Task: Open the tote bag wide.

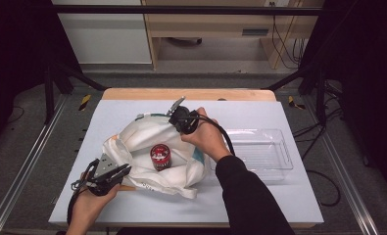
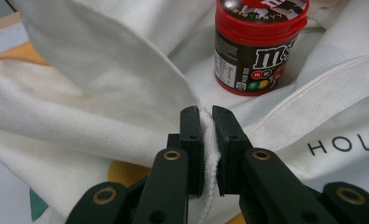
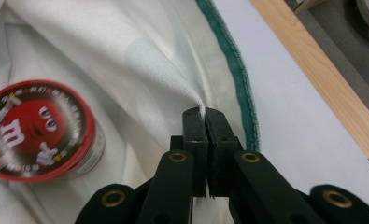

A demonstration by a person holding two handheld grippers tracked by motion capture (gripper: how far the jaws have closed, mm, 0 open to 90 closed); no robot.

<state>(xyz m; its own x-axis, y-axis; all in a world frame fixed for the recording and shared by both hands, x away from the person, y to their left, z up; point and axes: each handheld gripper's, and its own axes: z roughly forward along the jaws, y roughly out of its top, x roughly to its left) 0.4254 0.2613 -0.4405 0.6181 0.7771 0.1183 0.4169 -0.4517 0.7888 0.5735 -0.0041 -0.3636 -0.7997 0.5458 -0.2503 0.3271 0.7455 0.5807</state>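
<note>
White table (image 1: pixel 259 200), frame centre: each hand-held gripper, left (image 2: pixel 207 122) and right (image 3: pixel 204 119), pinches cloth bag (image 1: pixel 142 137) rim; spread evenly around candy jar (image 1: pixel 160 156).

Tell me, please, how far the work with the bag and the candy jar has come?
Done: both tongs grip the white cloth bag, the left tongs on its near edge, the right tongs on its far edge. In hand: the mouth is held open around the upright candy jar. Left: probably moving the jar to the clear tray, which looks empty.
</note>
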